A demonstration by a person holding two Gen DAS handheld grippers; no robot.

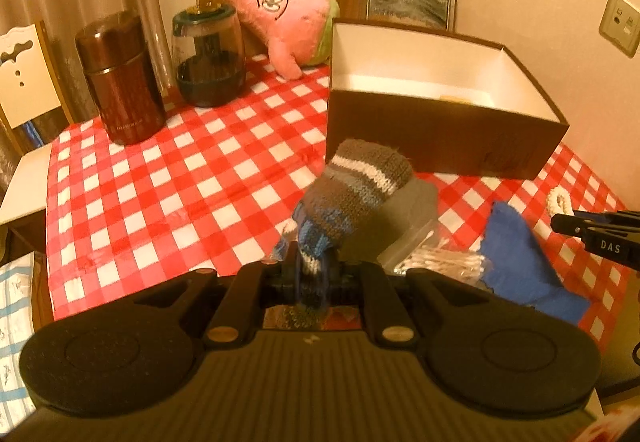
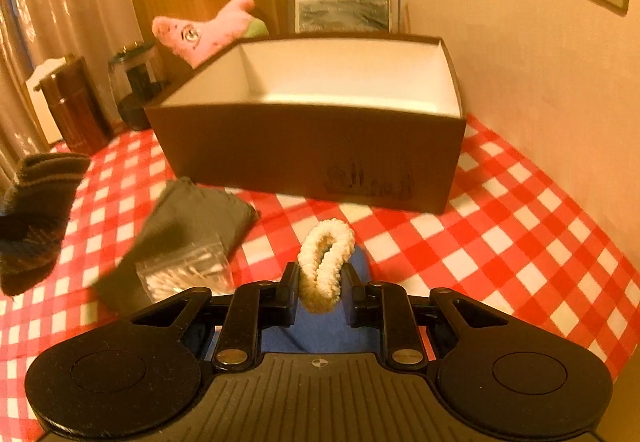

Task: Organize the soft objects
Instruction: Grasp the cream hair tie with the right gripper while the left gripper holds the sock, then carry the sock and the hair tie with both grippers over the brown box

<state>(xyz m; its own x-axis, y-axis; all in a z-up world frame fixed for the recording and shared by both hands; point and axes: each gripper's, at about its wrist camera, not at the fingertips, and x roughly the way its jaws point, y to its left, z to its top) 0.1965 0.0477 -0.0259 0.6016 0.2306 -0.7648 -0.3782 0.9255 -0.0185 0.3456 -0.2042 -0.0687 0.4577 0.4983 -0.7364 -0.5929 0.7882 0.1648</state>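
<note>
My left gripper (image 1: 314, 262) is shut on the lower end of a knit sock (image 1: 352, 194) striped grey, white and blue, which hangs lifted above the checked tablecloth (image 1: 168, 182). In the right wrist view that sock (image 2: 36, 214) shows at the far left. My right gripper (image 2: 320, 278) is shut on a cream fluffy scrunchie (image 2: 326, 258), held above a blue cloth (image 2: 320, 330). An open brown box (image 2: 304, 154) with a white inside stands just beyond both. A grey folded cloth (image 2: 192, 218) lies in front of the box.
A clear bag of cotton swabs (image 1: 436, 262) lies on the grey cloth. At the back left are a pink plush toy (image 1: 288, 14), a glass jar (image 1: 208, 58) and a brown flask (image 1: 120, 78). A framed picture (image 1: 412, 6) leans on the wall behind the box.
</note>
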